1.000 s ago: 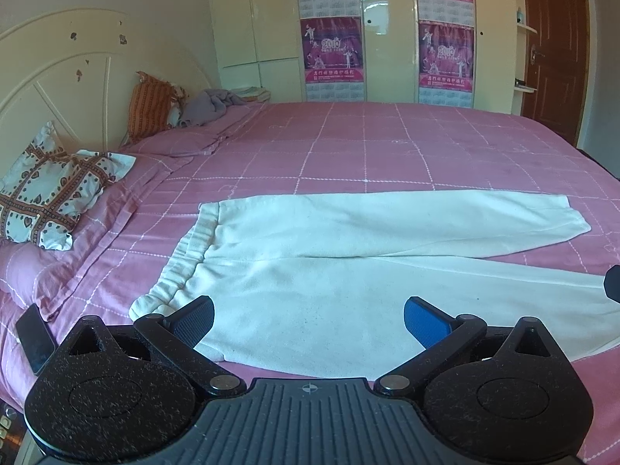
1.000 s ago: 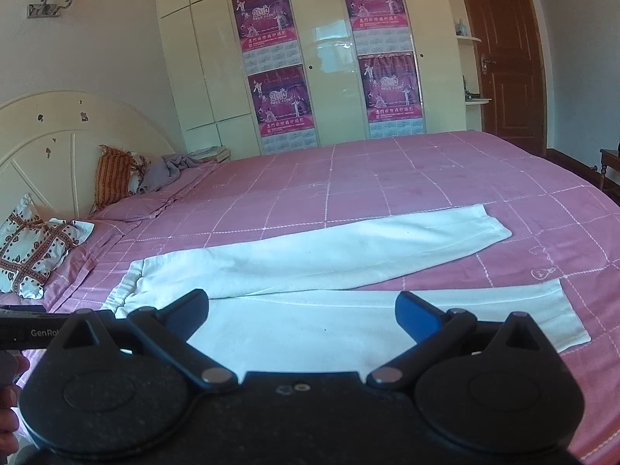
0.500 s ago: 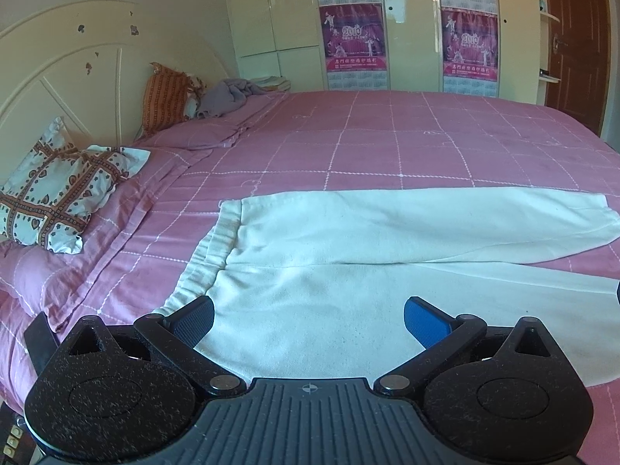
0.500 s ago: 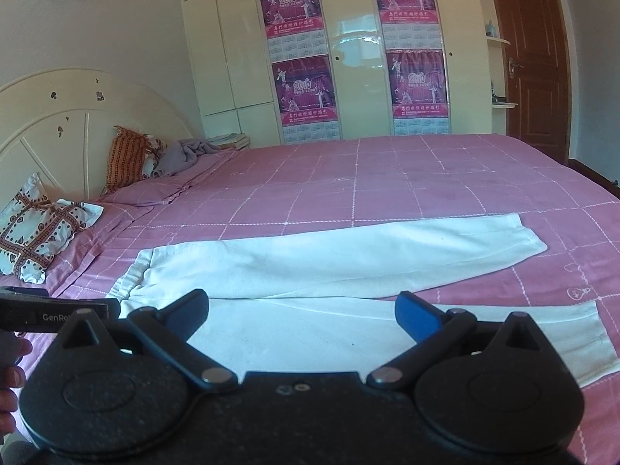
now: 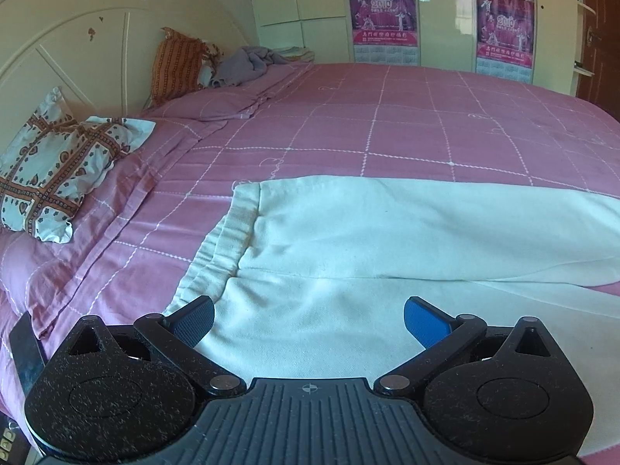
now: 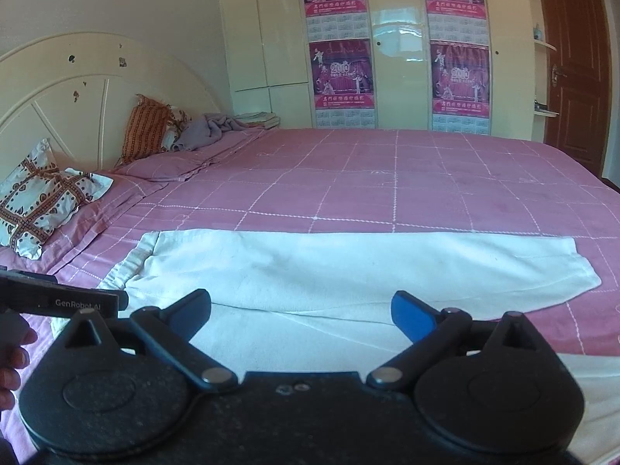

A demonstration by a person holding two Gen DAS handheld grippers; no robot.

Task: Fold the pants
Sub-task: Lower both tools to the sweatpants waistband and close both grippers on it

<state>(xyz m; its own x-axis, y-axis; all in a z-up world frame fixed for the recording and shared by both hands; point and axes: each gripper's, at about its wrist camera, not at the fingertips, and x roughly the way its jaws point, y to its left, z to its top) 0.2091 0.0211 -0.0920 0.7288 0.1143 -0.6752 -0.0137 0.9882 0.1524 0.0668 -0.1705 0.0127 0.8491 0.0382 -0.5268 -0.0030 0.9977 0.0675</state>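
White pants (image 5: pixel 368 240) lie flat on the pink bed, waistband (image 5: pixel 228 240) to the left and both legs running right. My left gripper (image 5: pixel 308 321) is open, low over the near leg just right of the waistband's near corner, nothing between its fingers. In the right wrist view the same pants (image 6: pixel 348 267) spread across the bed, far leg's cuff (image 6: pixel 581 267) at the right. My right gripper (image 6: pixel 300 316) hangs above the near leg's upper part; its jaws stand wide and are closing a little, with only air between them. The left gripper's body (image 6: pixel 62 302) shows at the left edge.
A patterned pillow (image 5: pixel 58 170) lies left by the cream headboard (image 5: pixel 77 50). An orange cushion (image 5: pixel 176 66) and a grey bundle of cloth (image 5: pixel 248 64) sit at the far left corner. Wardrobe doors with posters (image 6: pixel 341 35) stand behind the bed, a brown door (image 6: pixel 577 66) at right.
Both grippers have moved left and lower toward the pants' waistband end. The pants look larger and closer; the near leg's cuff has left both views. The pants have not shifted.
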